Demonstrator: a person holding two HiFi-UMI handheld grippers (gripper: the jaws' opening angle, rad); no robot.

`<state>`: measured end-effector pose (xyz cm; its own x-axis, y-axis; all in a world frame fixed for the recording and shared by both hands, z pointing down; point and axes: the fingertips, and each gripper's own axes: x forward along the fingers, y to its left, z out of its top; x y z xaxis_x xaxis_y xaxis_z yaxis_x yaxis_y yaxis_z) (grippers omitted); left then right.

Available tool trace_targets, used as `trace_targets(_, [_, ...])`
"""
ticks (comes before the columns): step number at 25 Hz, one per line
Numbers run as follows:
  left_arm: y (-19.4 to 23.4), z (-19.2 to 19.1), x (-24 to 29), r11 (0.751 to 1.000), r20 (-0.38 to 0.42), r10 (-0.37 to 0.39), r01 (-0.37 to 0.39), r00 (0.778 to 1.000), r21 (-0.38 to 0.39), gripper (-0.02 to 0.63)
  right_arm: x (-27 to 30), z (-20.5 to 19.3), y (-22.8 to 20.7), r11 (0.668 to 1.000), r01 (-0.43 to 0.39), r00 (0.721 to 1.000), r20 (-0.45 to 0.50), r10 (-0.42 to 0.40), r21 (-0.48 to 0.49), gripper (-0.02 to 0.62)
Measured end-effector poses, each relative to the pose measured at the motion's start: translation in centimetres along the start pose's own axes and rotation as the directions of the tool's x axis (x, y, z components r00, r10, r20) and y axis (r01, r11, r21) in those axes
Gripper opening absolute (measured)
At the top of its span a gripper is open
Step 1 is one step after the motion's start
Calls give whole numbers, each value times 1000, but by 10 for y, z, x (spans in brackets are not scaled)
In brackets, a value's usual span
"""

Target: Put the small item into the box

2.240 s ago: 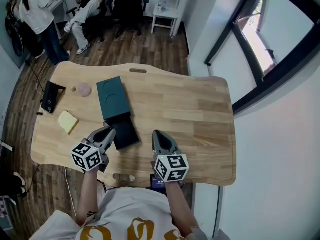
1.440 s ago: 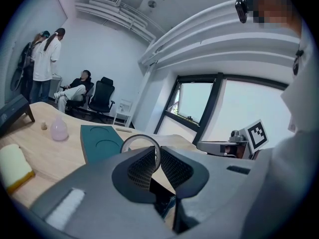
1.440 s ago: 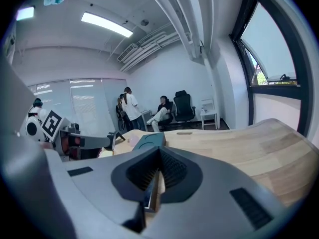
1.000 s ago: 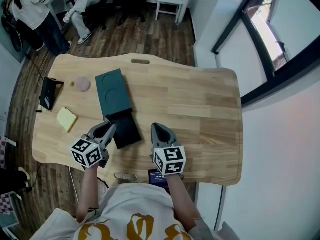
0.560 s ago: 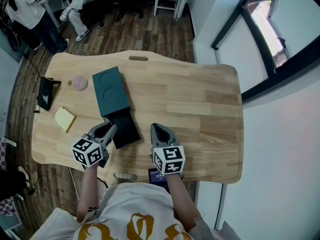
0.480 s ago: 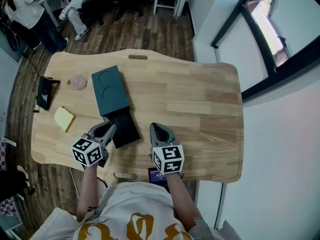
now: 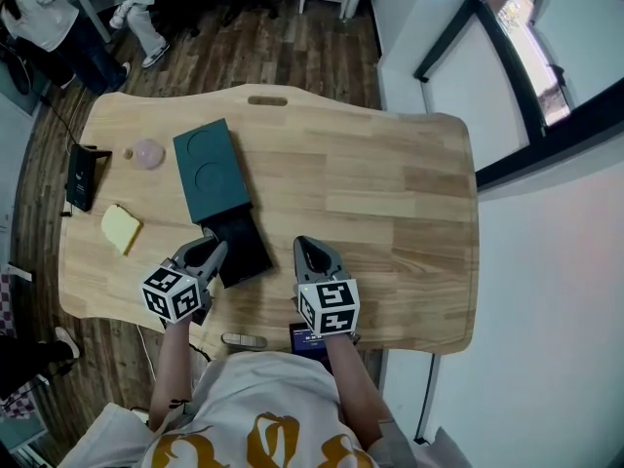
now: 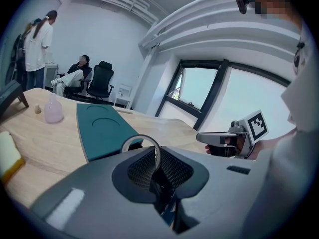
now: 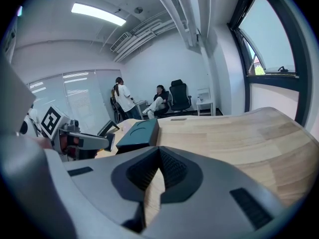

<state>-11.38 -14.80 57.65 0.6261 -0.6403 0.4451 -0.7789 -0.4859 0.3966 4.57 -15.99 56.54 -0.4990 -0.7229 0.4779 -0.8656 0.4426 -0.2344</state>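
A dark teal box (image 7: 210,172) lies flat on the wooden table (image 7: 390,193), with its black inner part (image 7: 237,245) at the near end. My left gripper (image 7: 208,252) hovers at the black part's left corner. It is shut on a small silver ring (image 8: 142,148), which stands up between the pads in the left gripper view, with the teal box (image 8: 102,128) just beyond. My right gripper (image 7: 305,247) is to the right of the box, shut with nothing in it. In the right gripper view the teal box (image 9: 137,132) shows ahead to the left.
A pink bottle (image 7: 147,153), a yellow sponge (image 7: 120,228) and a black stand (image 7: 78,175) sit at the table's left end. A phone (image 7: 310,339) lies at the near edge. People (image 7: 58,13) and chairs are beyond the far side.
The head view has shifted a little, so the table sits slightly differently in frame. Both grippers hold the same places beside the box, the ring still in the left one.
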Motion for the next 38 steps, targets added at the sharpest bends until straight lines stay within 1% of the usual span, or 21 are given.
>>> trace_targets(11, [6, -19, 12, 1000, -73, 4, -3, 997, 11, 37, 9, -12, -8, 1000, 5, 999, -36, -5, 15, 5])
trace_targets(22, [7, -34, 28, 1000, -151, -6, 11, 989, 29, 37, 12, -24, -24, 999, 22, 998, -61, -19, 38, 4])
trace_targets(30, [5, -56, 41, 998, -257, -13, 29, 966, 57, 37, 18, -28, -29, 998, 19, 997, -69, -16, 52, 4])
trace_targets(35, [6, -67, 46, 992, -337, 4, 40, 941, 123, 37, 20, -31, -31, 998, 22, 997, -81, -17, 61, 4])
trace_targets(38, [7, -72, 50, 988, -377, 14, 47, 926, 150, 37, 23, -31, -33, 998, 23, 996, -84, -17, 65, 4])
